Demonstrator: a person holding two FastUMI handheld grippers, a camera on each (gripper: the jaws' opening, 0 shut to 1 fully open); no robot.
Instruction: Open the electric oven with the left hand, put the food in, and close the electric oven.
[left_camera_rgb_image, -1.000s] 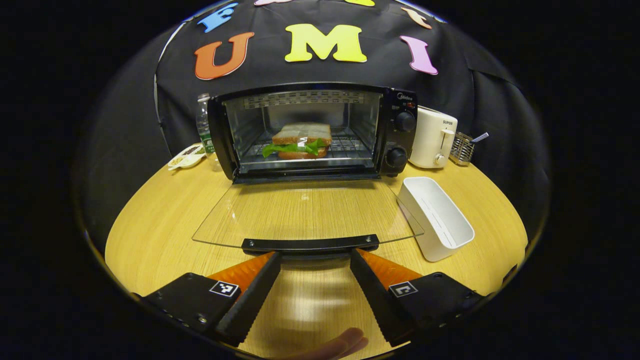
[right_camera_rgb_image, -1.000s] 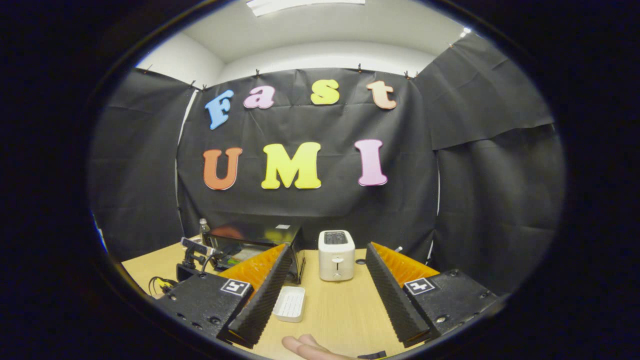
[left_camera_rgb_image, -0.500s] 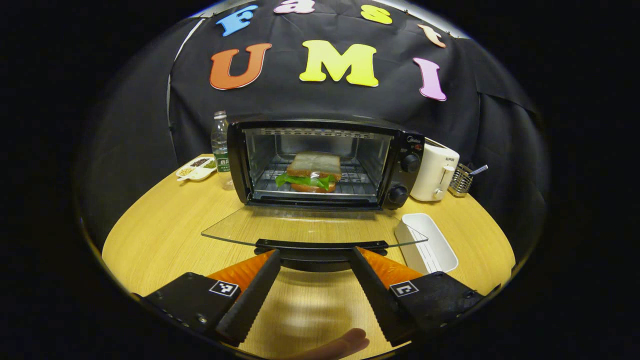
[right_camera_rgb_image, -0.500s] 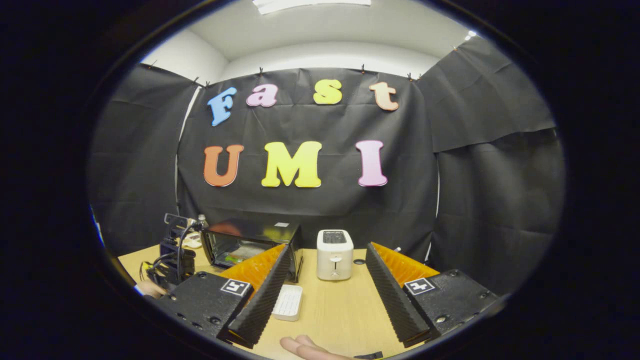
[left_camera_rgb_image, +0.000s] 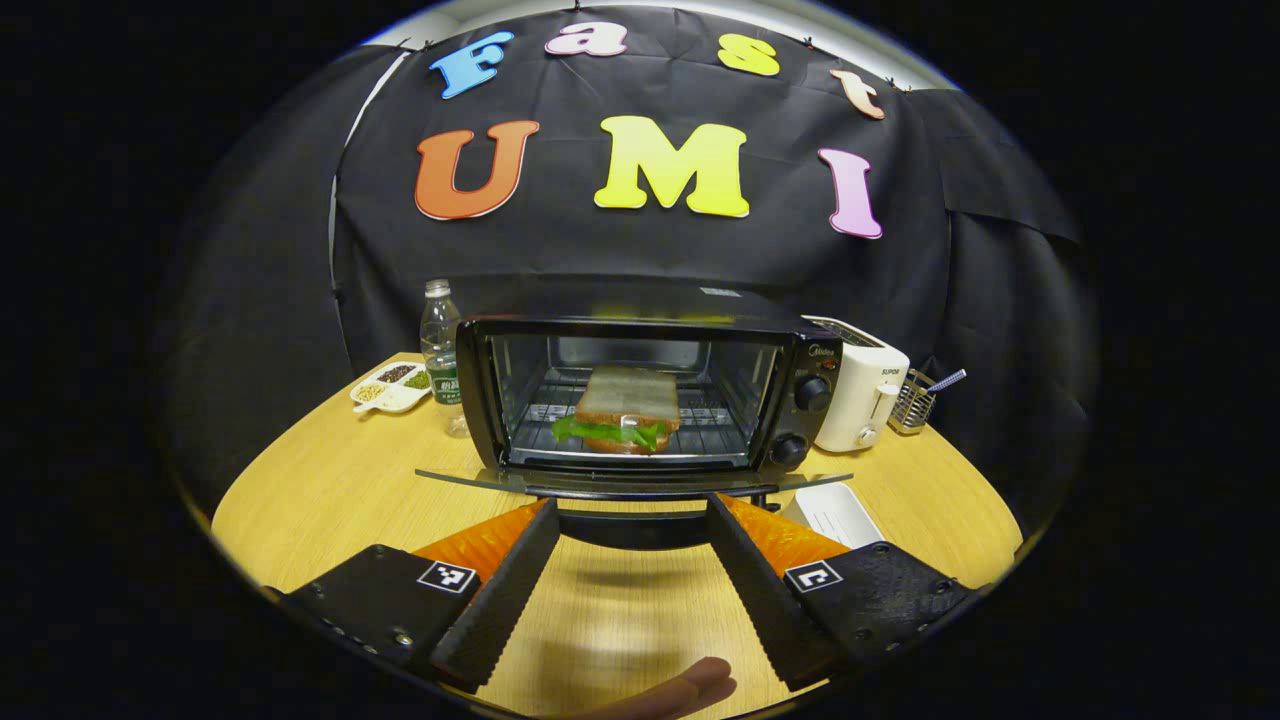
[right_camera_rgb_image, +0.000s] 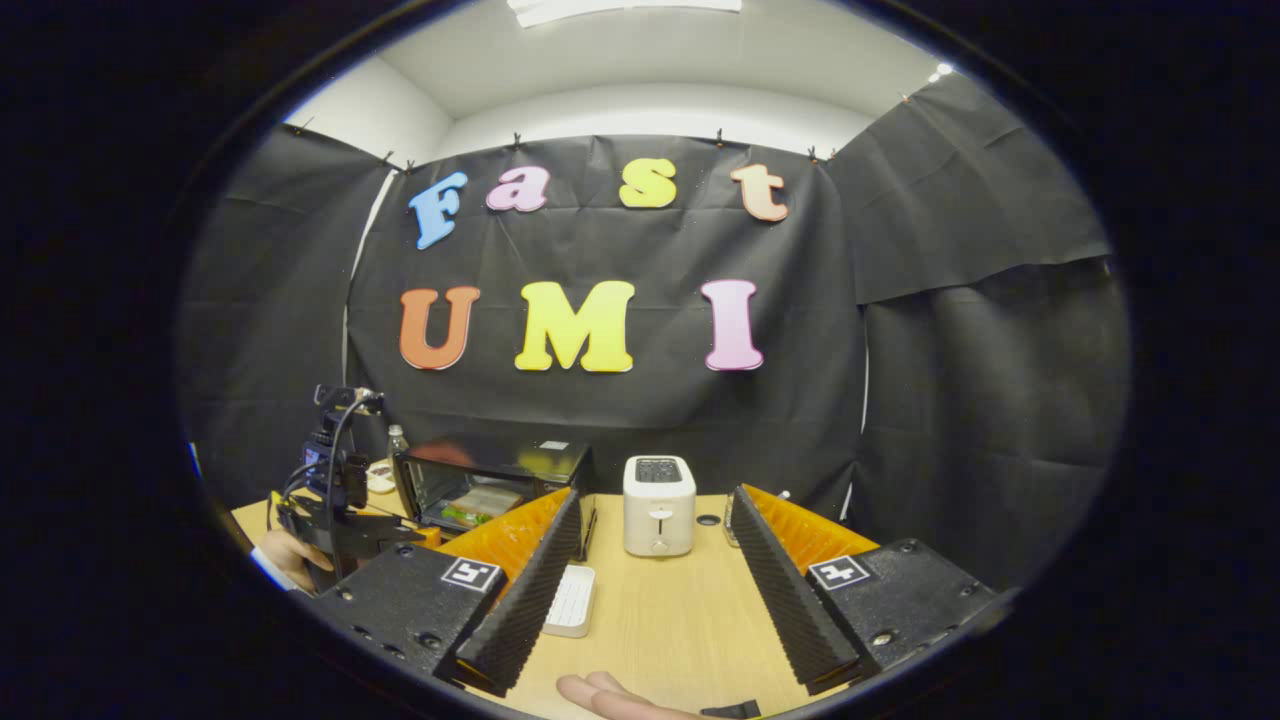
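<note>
The left gripper (left_camera_rgb_image: 632, 520) is spread wide with the oven door handle (left_camera_rgb_image: 634, 527) between its fingertips, contact not discernible, the sandwich (left_camera_rgb_image: 620, 422) seen ahead inside the oven (left_camera_rgb_image: 640, 385); the right gripper (right_camera_rgb_image: 655, 510) is held released over the counter (right_camera_rgb_image: 680, 620).

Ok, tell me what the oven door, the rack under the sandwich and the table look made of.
Oven door: clear glass, apparently; the table shows through it.
Rack: thin shiny bars, probably metal wire.
Table: pale wood grain, smooth; possibly laminate rather than solid wood.
</note>
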